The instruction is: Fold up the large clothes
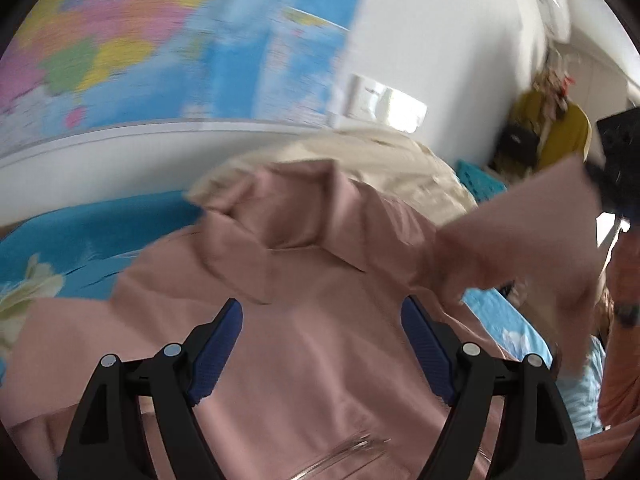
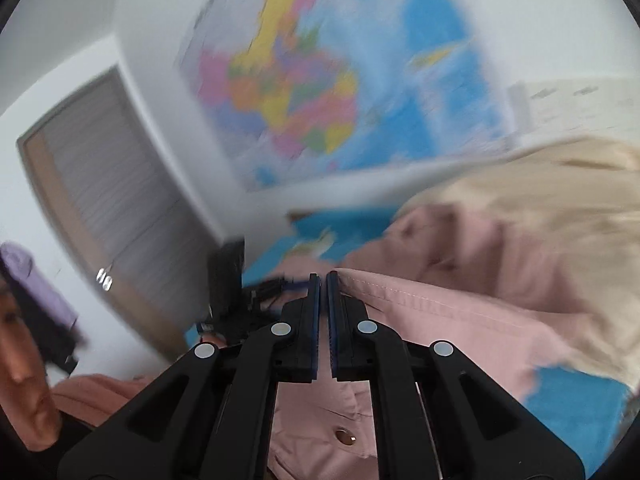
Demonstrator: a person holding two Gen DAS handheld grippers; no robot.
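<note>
A pink jacket point(image 1: 320, 320) lies spread on a bed, collar away from me, with a zip near the bottom of the left wrist view. My left gripper point(image 1: 320, 320) hovers over its back, jaws wide open with nothing between the pads. At the far right, my right gripper point(image 1: 616, 168) holds one pink sleeve point(image 1: 532, 232) lifted off the bed. In the right wrist view the right gripper point(image 2: 324, 280) is shut, and the jacket's stitched edge point(image 2: 420, 296) runs from its tips. A snap button point(image 2: 344, 436) shows below. Both views are blurred.
A blue floral sheet point(image 1: 80, 236) covers the bed. A beige garment point(image 1: 380, 156) lies behind the jacket, against a white ledge point(image 1: 120, 148) under a wall map point(image 1: 140, 40). A teal basket point(image 1: 480, 184) and yellow clothes point(image 1: 560, 136) sit far right. A person's orange sleeve point(image 1: 624, 320) is close.
</note>
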